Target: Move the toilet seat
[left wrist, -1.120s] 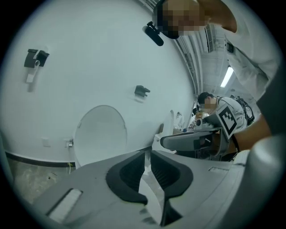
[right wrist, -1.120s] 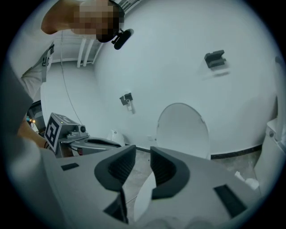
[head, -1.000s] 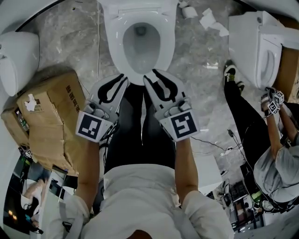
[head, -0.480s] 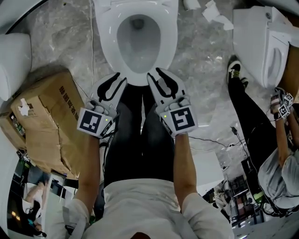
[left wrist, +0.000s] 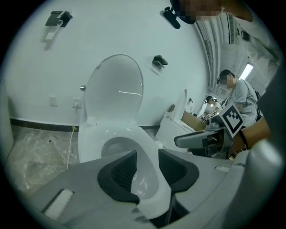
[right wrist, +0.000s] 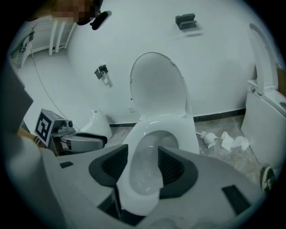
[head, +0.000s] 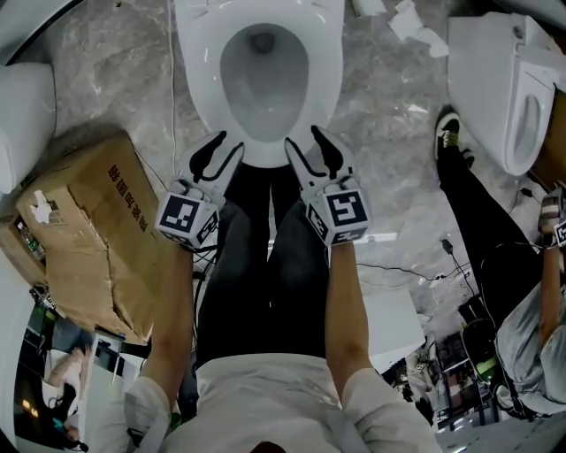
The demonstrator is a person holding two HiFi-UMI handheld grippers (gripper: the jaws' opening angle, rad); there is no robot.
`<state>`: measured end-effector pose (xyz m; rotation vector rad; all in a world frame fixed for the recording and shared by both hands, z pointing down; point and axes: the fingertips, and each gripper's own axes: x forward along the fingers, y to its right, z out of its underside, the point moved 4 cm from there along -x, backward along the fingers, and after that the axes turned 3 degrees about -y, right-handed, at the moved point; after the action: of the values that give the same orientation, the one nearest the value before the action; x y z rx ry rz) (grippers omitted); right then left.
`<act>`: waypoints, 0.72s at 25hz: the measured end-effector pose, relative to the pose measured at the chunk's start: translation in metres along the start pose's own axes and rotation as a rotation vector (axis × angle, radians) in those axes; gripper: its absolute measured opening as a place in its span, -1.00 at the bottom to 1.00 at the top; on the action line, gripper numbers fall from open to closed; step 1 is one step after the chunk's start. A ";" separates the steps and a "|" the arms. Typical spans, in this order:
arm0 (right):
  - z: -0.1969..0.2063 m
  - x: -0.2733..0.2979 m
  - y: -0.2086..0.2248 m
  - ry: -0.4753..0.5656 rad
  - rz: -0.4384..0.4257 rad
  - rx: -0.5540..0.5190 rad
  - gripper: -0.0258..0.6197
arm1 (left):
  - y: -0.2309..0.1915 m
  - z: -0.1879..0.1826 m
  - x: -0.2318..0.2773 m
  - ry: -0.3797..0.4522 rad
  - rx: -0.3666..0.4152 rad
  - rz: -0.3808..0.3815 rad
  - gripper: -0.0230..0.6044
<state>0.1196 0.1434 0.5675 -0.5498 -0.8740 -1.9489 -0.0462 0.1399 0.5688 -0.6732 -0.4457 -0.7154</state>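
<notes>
The white toilet (head: 199, 80) stands right in front of me, its seat ring (left wrist: 91, 138) lying flat on the bowl and its oval lid (left wrist: 117, 89) upright against the wall. My left gripper (head: 226, 146) hovers at the front rim, left of centre, and its jaws are opening. Through the gap (left wrist: 145, 167) I see only the rim beyond; the pads touch nothing. My right gripper (head: 303, 139) is at the front rim, right of centre, its jaws also opening. The seat (right wrist: 134, 138) and lid (right wrist: 156, 87) show past the right gripper (right wrist: 144, 167), unheld.
A dented cardboard box (head: 84, 230) sits on the floor at my left, beside a white fixture (head: 22, 106). A second toilet (head: 504, 80) stands at the right, with another person's dark leg (head: 478, 221) next to it. Crumpled tissue (head: 411, 22) and cables (head: 398, 265) lie on the marble floor.
Both grippers' jaws have spread wider apart. The hands have tipped forward a little, staying at the toilet's front rim.
</notes>
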 end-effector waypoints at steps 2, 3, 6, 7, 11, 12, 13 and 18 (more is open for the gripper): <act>0.013 0.006 0.005 -0.023 0.016 0.021 -0.25 | -0.005 0.010 0.003 -0.017 -0.009 -0.012 -0.43; 0.019 0.009 0.007 -0.033 0.021 0.036 -0.22 | -0.007 0.016 0.004 -0.029 -0.013 -0.015 -0.39; 0.039 0.016 0.014 -0.070 0.034 0.066 -0.12 | -0.012 0.034 0.010 -0.064 -0.031 -0.013 -0.32; 0.046 0.019 0.017 -0.085 0.040 0.072 -0.12 | -0.014 0.039 0.012 -0.073 -0.037 -0.015 -0.29; 0.068 0.024 0.029 -0.133 0.062 0.104 0.05 | -0.018 0.055 0.020 -0.109 -0.061 -0.032 -0.18; 0.072 0.025 0.031 -0.143 0.066 0.112 0.11 | -0.020 0.058 0.021 -0.117 -0.059 -0.039 -0.14; 0.076 0.027 0.034 -0.153 0.071 0.119 0.15 | -0.022 0.061 0.022 -0.125 -0.056 -0.048 -0.10; 0.097 0.034 0.043 -0.201 0.090 0.149 0.38 | -0.032 0.082 0.023 -0.161 -0.075 -0.088 0.03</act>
<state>0.1429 0.1837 0.6689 -0.6925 -1.0915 -1.7523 -0.0656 0.1684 0.6526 -0.7892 -0.6011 -0.7666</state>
